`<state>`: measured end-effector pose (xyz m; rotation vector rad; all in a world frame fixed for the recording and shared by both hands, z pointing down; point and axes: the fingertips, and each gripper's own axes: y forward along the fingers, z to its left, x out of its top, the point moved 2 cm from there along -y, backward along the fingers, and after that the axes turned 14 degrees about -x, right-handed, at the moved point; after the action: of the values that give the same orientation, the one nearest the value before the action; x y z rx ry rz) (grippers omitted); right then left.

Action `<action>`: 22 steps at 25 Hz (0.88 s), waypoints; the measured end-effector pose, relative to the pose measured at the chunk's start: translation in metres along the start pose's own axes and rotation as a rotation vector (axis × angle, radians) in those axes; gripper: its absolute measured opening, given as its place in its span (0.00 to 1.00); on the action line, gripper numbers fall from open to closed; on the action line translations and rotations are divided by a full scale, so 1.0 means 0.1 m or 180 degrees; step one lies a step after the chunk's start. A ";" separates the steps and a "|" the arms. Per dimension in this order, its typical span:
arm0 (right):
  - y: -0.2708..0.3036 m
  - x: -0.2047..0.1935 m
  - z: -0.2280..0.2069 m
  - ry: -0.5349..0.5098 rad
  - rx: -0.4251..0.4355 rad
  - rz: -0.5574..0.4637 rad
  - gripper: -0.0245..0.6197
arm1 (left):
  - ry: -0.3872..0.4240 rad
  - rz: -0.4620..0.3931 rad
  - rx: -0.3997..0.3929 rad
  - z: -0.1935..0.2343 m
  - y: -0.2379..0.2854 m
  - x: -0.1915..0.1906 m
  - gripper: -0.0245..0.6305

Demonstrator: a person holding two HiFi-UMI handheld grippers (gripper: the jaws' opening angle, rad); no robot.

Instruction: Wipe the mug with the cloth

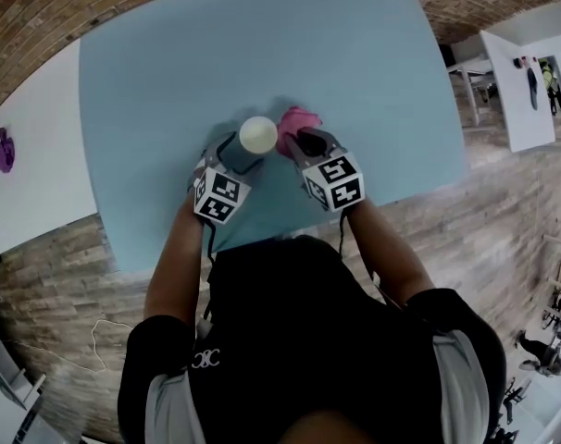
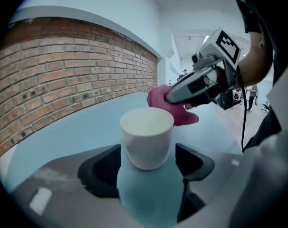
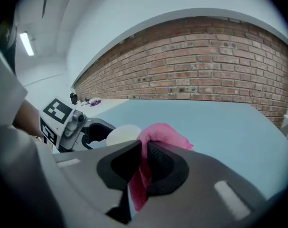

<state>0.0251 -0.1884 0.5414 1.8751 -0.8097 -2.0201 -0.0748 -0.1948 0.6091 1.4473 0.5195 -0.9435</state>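
A small white mug (image 1: pixel 258 134) (image 2: pixel 146 137) stands on the light blue table (image 1: pixel 262 44). My left gripper (image 1: pixel 246 148) (image 2: pixel 148 161) is open around it. One dark pad sits on each side of the mug, with a gap showing on both sides. My right gripper (image 1: pixel 295 142) (image 3: pixel 144 161) is shut on a pink cloth (image 1: pixel 294 121) (image 3: pixel 164 134). The cloth bunches out past its tips, just right of the mug. The left gripper view shows the cloth (image 2: pixel 157 99) hanging from the right gripper (image 2: pixel 176 96) behind the mug's rim. The right gripper view has the mug (image 3: pixel 119 134) left of the cloth.
The table reaches far beyond the mug, and its near edge runs just under my forearms. A brick wall (image 2: pixel 63 65) stands behind it. A white surface with a purple object (image 1: pixel 3 151) lies to the left. White tables and people (image 1: pixel 540 354) are far off to the right.
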 end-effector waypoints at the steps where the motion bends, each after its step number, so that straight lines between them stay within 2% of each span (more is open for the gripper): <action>1: 0.04 -0.04 0.00 0.0010 0.0011 0.0047 0.10 | 0.0015 -0.0025 -0.0009 -0.01 0.01 0.02 0.62; 5: 0.17 -0.18 0.04 0.0269 0.0157 0.0240 0.10 | 0.0061 -0.0073 -0.0016 -0.05 0.04 0.05 0.62; 7: 0.23 -0.26 0.08 0.0420 0.0227 0.0332 0.10 | 0.0076 -0.0069 0.0047 -0.03 0.03 0.04 0.58; 9: 0.30 -0.36 0.10 0.0529 0.0237 0.0427 0.10 | 0.0094 -0.0051 0.0107 -0.01 0.01 0.03 0.53; 13: 0.40 -0.48 0.08 0.0719 0.0265 0.0534 0.10 | 0.0015 -0.0117 0.0097 -0.01 0.00 0.03 0.53; 16: 0.36 -0.47 0.08 0.0753 0.0319 0.0546 0.10 | -0.0019 -0.0239 0.0116 -0.03 -0.02 0.07 0.57; 19: 0.33 -0.47 0.09 0.0791 0.0378 0.0544 0.10 | -0.0005 -0.0397 0.0259 0.01 -0.02 0.15 0.63; 22: 0.36 -0.48 0.13 0.0786 0.0387 0.0547 0.10 | 0.0023 -0.0433 0.0292 0.02 0.02 0.16 0.66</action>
<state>0.0120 -0.1880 0.6014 1.9937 -1.0041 -1.6323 -0.0650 -0.2010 0.5973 1.5124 0.5924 -1.0820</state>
